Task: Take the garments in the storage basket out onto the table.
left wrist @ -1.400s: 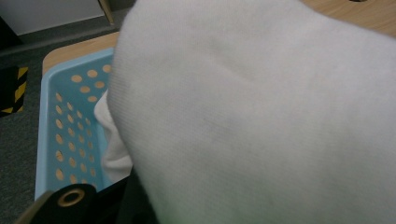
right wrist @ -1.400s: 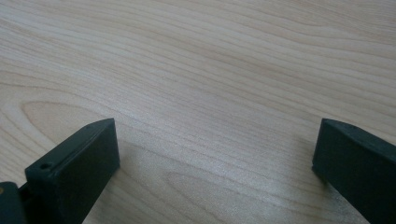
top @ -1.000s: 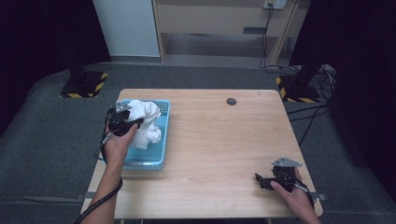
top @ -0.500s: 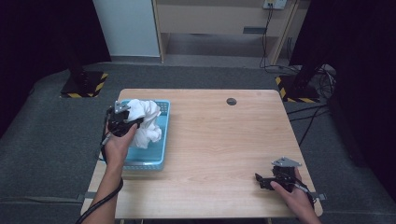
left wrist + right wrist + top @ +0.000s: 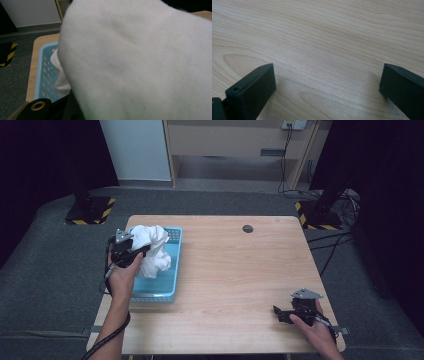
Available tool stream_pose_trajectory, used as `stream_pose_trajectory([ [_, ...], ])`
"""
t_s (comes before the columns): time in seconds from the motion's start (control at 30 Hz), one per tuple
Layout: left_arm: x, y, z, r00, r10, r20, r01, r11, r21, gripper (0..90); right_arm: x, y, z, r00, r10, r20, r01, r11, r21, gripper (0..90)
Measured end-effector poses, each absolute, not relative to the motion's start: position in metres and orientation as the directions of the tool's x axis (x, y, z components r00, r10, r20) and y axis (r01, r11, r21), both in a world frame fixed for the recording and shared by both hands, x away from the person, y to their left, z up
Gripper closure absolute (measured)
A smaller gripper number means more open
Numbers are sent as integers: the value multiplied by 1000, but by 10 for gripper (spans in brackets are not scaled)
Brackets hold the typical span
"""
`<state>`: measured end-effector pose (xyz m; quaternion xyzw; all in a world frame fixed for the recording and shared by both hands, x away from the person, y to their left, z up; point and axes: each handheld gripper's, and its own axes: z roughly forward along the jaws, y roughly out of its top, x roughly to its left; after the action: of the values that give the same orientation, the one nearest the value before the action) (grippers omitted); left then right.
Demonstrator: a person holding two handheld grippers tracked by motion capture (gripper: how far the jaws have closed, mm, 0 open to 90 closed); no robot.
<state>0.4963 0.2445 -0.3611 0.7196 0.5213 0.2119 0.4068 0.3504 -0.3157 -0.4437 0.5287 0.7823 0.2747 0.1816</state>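
My left hand-held gripper [image 5: 131,252] clamps the white cloth [image 5: 152,249] over the blue basket [image 5: 169,285] at the worktop's [image 5: 240,270] left edge; my right hand-held gripper [image 5: 282,314] rests with its jaws apart near the front right corner.

The right tongs [image 5: 327,85] sit low over the pale wooden worktop [image 5: 324,37], their two black jaws spread wide apart with bare wood between them. The jaw at the left edge shows a small screw hole on its top face, and the other stands at the far right edge. Grain lines sweep across the board.
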Motion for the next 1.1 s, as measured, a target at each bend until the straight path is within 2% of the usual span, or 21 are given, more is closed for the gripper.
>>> stream_pose_trajectory([
  [1.1, 487, 230, -338, 389, 916, -101, 508, -122, 853, 617, 350, -316, -444, -375, 927, 6, 727, 290, 622, 3],
])
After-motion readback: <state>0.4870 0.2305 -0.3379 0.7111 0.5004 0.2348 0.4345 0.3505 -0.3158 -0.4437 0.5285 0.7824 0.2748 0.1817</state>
